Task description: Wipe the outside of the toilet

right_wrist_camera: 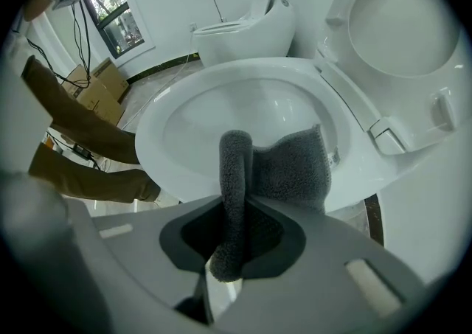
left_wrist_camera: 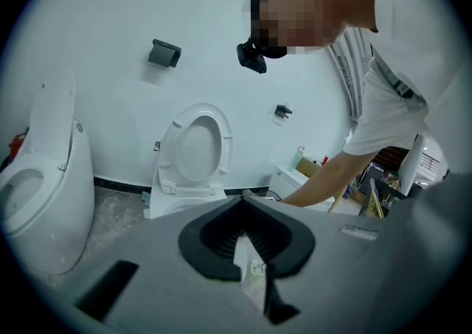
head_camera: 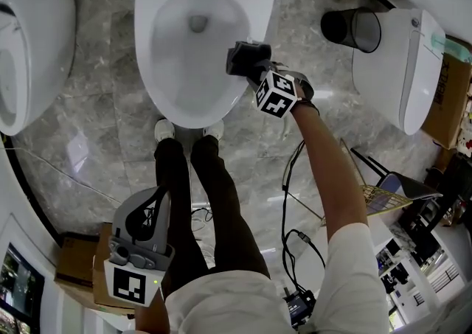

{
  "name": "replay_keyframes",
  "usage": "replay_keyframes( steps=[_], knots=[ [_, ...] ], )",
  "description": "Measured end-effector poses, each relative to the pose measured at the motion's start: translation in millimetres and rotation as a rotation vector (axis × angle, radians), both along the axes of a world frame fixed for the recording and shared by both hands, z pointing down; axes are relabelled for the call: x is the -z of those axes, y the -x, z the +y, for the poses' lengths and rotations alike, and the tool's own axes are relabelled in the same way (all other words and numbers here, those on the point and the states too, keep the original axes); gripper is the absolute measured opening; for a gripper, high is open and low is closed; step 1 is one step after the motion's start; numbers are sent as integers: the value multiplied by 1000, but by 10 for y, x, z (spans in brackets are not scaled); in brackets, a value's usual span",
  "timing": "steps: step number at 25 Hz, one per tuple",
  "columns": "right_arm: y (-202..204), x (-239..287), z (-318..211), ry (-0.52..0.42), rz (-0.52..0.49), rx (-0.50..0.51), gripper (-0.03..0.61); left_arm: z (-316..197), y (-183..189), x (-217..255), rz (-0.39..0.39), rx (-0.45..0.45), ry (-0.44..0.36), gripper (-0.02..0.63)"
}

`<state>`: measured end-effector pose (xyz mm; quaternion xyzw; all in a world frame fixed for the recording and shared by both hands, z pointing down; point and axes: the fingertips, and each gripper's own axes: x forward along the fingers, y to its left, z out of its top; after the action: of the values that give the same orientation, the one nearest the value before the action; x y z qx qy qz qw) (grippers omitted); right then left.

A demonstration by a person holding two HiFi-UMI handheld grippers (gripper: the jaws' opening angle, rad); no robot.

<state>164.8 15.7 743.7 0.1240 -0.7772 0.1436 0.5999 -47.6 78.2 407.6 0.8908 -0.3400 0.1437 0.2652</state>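
The white toilet [head_camera: 158,96] stands with its seat and lid raised [right_wrist_camera: 402,19]; its bowl rim [right_wrist_camera: 158,152] fills the right gripper view. My right gripper [head_camera: 247,62] is shut on a dark grey cloth [right_wrist_camera: 284,167], which lies on the rim at the bowl's right side [head_camera: 243,56]. My left gripper [head_camera: 147,218] hangs low by my left leg, away from the toilet, jaws closed with nothing between them. In the left gripper view the same toilet [left_wrist_camera: 193,150] shows at a distance.
A second white toilet [head_camera: 29,45] stands at the left and a third [head_camera: 405,67] at the right, beside a black bin [head_camera: 352,29]. My shoes [head_camera: 164,130] touch the bowl's front. Cables [head_camera: 289,200] trail on the marble floor. Cardboard boxes [head_camera: 74,262] lie lower left.
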Motion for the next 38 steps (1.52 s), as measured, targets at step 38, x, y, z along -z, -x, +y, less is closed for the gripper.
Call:
replay_keyframes(
  steps=[38],
  knots=[
    [1044,60,1262,237,-235,-183,58,201,62,-18,6,0,-6,-3]
  ],
)
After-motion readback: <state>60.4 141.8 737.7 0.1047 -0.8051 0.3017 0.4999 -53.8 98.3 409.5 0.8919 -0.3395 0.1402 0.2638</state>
